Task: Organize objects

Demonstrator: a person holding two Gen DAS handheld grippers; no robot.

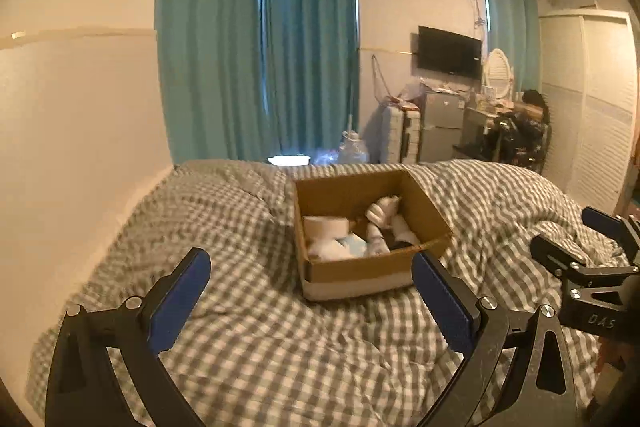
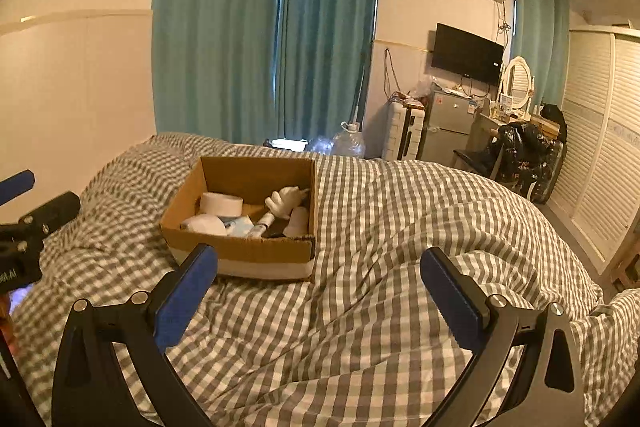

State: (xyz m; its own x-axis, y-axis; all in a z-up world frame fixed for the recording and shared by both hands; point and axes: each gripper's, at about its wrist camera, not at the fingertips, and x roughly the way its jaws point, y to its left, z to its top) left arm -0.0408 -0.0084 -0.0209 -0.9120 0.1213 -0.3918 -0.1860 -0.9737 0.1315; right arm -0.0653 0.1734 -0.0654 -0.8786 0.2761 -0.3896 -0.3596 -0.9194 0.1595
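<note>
An open cardboard box (image 1: 360, 269) sits on the grey checked bed cover; it also shows in the right wrist view (image 2: 240, 253). Inside lie a white paper roll (image 2: 221, 203), a white glove-like item (image 2: 285, 202), a white tube (image 2: 262, 226) and other white and pale blue items. My left gripper (image 1: 310, 283) is open and empty, held above the bed just in front of the box. My right gripper (image 2: 320, 279) is open and empty, in front of and to the right of the box. Each gripper shows at the edge of the other's view.
The checked bed cover (image 2: 400, 227) is rumpled, with folds on the right. Teal curtains (image 1: 256, 47) hang behind the bed. A water jug (image 2: 350, 143), suitcase (image 2: 404, 133), small fridge (image 2: 446, 125), wall TV (image 2: 466, 53) and white wardrobe (image 2: 600, 131) stand at the far right.
</note>
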